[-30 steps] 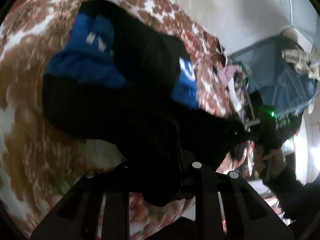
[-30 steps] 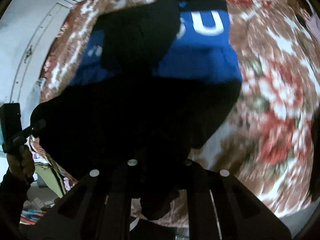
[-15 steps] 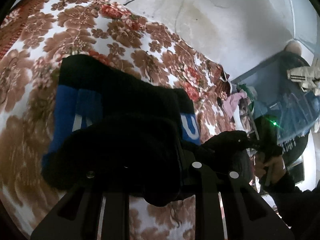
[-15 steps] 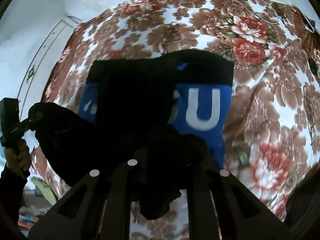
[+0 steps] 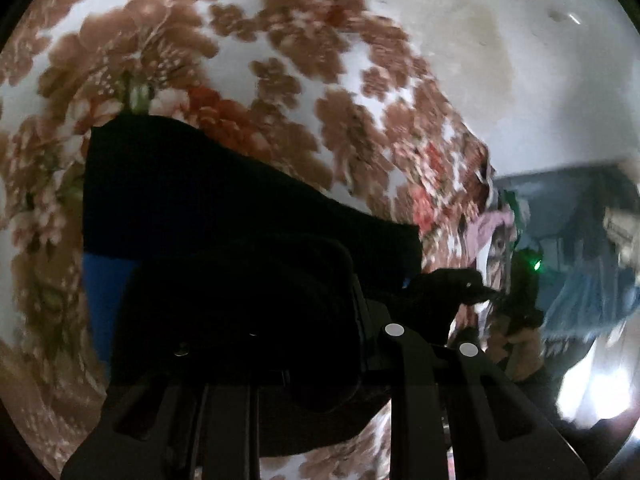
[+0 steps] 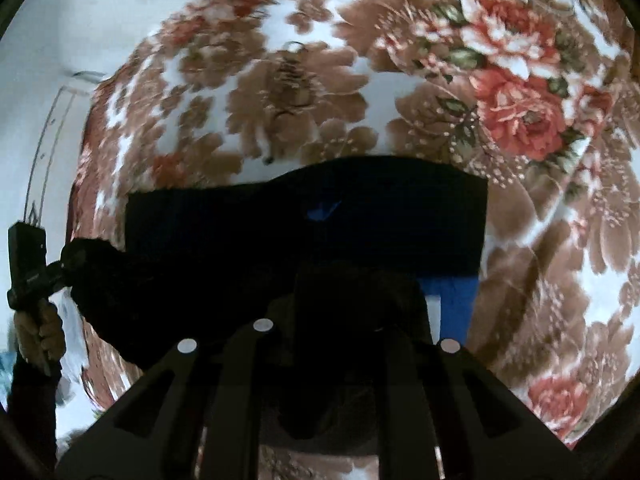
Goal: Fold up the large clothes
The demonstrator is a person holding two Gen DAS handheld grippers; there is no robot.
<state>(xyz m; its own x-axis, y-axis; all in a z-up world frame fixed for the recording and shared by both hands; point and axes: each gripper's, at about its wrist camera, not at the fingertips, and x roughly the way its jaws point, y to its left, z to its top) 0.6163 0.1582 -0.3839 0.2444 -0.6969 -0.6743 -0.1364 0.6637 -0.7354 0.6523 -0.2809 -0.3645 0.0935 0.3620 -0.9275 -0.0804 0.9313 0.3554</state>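
Observation:
A black and blue garment [image 5: 224,216] lies on the floral blanket [image 5: 168,60]; it also shows in the right wrist view [image 6: 380,216]. My left gripper [image 5: 320,344] is shut on a black fold of the garment and holds it over the flat part. My right gripper [image 6: 344,344] is shut on the other end of the same fold. A strip of blue [image 6: 452,292] shows at the right of the fold. The right gripper appears in the left view [image 5: 480,296], and the left gripper in the right view [image 6: 48,276].
The floral blanket [image 6: 500,80] covers the bed. A pale wall [image 5: 540,60] stands behind it. Clothes and clutter [image 5: 580,280] hang at the right of the bed in the left wrist view.
Both grippers have carried the held fold forward over the garment. Most of the blue panel and the white letter are now covered by black cloth.

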